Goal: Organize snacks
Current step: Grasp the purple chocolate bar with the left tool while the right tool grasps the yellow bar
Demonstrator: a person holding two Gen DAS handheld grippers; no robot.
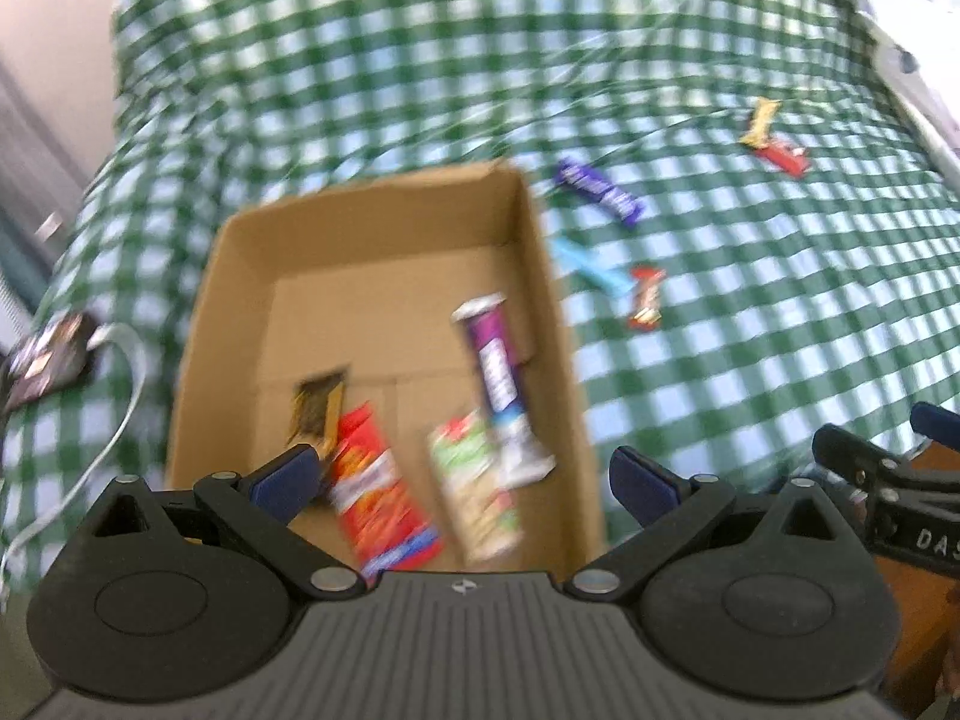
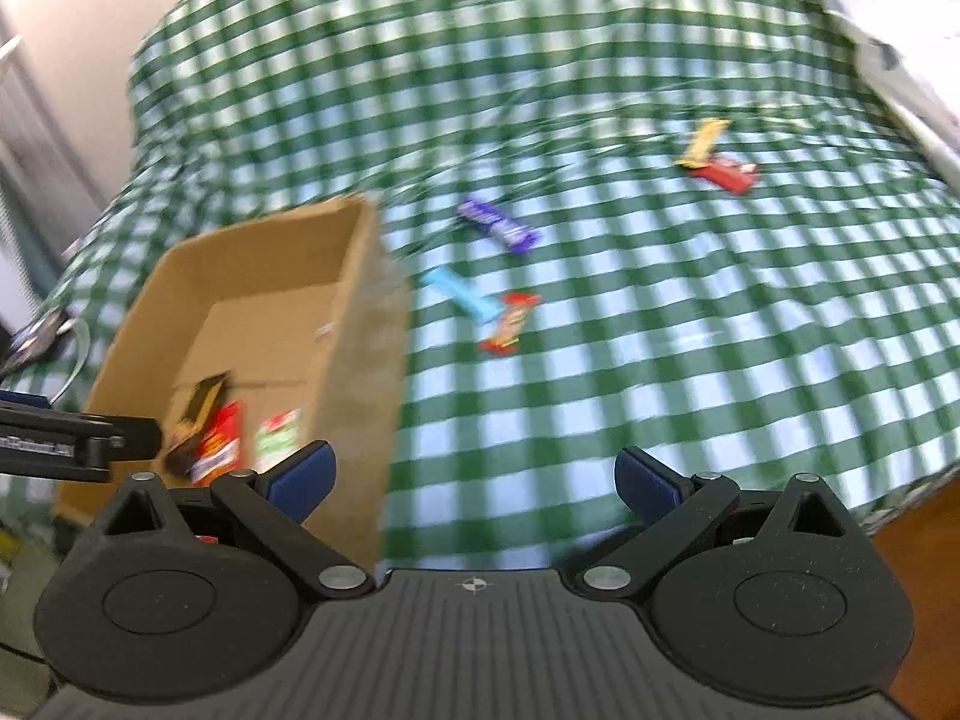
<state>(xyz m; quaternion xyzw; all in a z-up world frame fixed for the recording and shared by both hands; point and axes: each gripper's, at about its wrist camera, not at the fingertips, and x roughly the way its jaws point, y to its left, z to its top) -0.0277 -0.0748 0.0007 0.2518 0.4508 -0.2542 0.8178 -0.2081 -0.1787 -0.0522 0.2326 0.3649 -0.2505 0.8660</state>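
This looks like a home, probably a living or dining room. A green-and-white checked tablecloth [image 1: 420,60] drapes over the surface and falls past its far and left edges. A plain pale wall [image 1: 54,18] rises behind the far left corner. Wrapped snack bars [image 2: 498,225] lie loose on the cloth, and an open cardboard box [image 1: 234,276] holds more.

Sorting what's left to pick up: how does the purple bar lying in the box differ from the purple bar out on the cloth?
The purple bar in the cardboard box is already stowed; the purple bar on the checked cloth is still loose. The boxed one looks longer, with white ends, and overlaps a green-and-white pack; the loose one lies alone, touching nothing. They point in different directions. Both are purple wrappers with white lettering, lying flat.
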